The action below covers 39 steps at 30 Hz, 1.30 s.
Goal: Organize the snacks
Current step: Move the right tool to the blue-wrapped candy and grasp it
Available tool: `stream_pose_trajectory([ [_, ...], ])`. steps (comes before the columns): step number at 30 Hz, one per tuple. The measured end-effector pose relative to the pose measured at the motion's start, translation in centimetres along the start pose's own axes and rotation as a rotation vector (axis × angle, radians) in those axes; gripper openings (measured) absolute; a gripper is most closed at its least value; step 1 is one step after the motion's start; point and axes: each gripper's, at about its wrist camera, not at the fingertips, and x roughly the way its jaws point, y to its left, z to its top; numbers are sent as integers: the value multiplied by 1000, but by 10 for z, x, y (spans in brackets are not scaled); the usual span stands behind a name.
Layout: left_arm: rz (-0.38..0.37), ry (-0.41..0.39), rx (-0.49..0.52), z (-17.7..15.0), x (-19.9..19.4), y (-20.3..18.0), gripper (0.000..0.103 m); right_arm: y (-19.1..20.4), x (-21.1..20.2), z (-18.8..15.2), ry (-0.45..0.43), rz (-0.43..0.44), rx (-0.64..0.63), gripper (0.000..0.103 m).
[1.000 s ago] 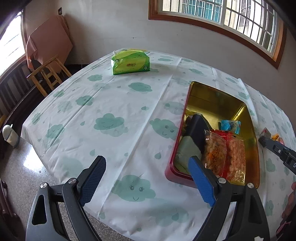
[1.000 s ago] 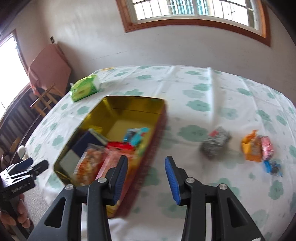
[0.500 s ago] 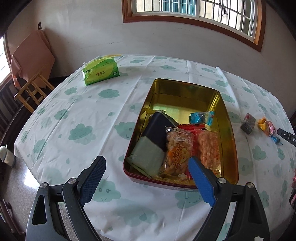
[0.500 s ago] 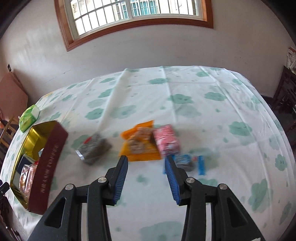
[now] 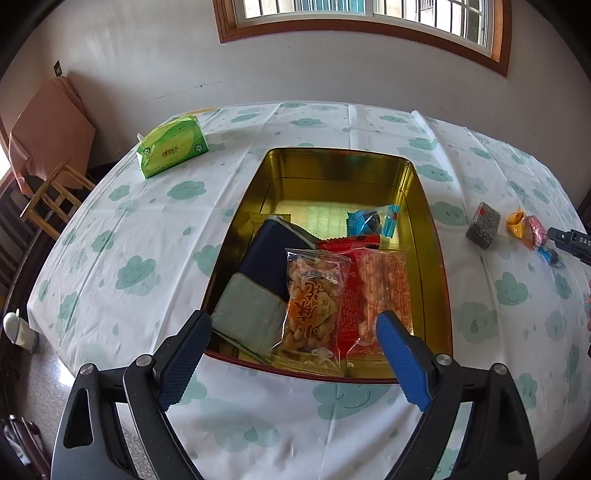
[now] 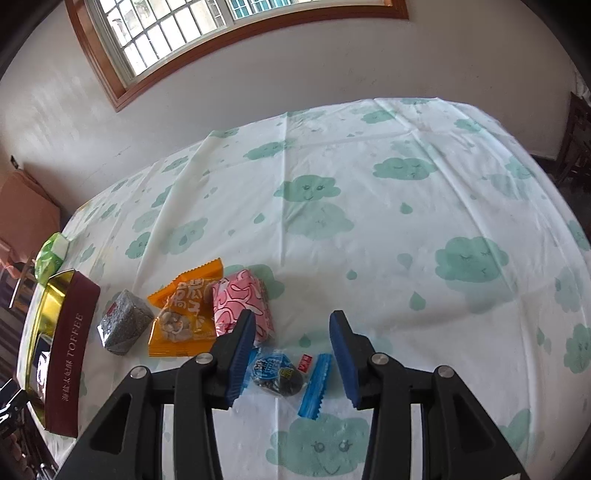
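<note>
Four loose snacks (image 6: 207,310) lie on the cloud-print tablecloth (image 6: 369,221) just right of the gold-lined tin (image 5: 428,221), which holds more packets. Beyond the tin, a white wall with a wood-framed window (image 5: 362,22). Left gripper (image 5: 295,354) gapes empty; right gripper (image 6: 288,350) stands apart over the blue packet (image 6: 280,373).

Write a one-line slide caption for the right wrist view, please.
Open right gripper poised over a blue-wrapped snack on the cloud-print tablecloth.

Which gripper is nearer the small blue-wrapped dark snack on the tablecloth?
Right. The right gripper hangs just above the blue-wrapped snack; the left gripper is over the tin.
</note>
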Motion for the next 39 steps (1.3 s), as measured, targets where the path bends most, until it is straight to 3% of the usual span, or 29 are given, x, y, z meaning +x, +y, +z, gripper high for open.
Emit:
stream_pose_trajectory([
  [7,-1,7,23,2,1,-12,89,8,11,-2,72,103,-73,43],
  [17,-24,3,43,1,0,-24,89,30,-5,-35,92,76,-260,44],
  [26,-36,2,74,1,-2,-36,89,29,-17,-55,107,134,-263,56],
  [33,-55,-7,106,3,-4,-51,89,36,-28,-69,80,92,-340,56],
  [39,-56,-39,146,9,-7,-69,89,34,-22,-64,42,37,-259,56],
])
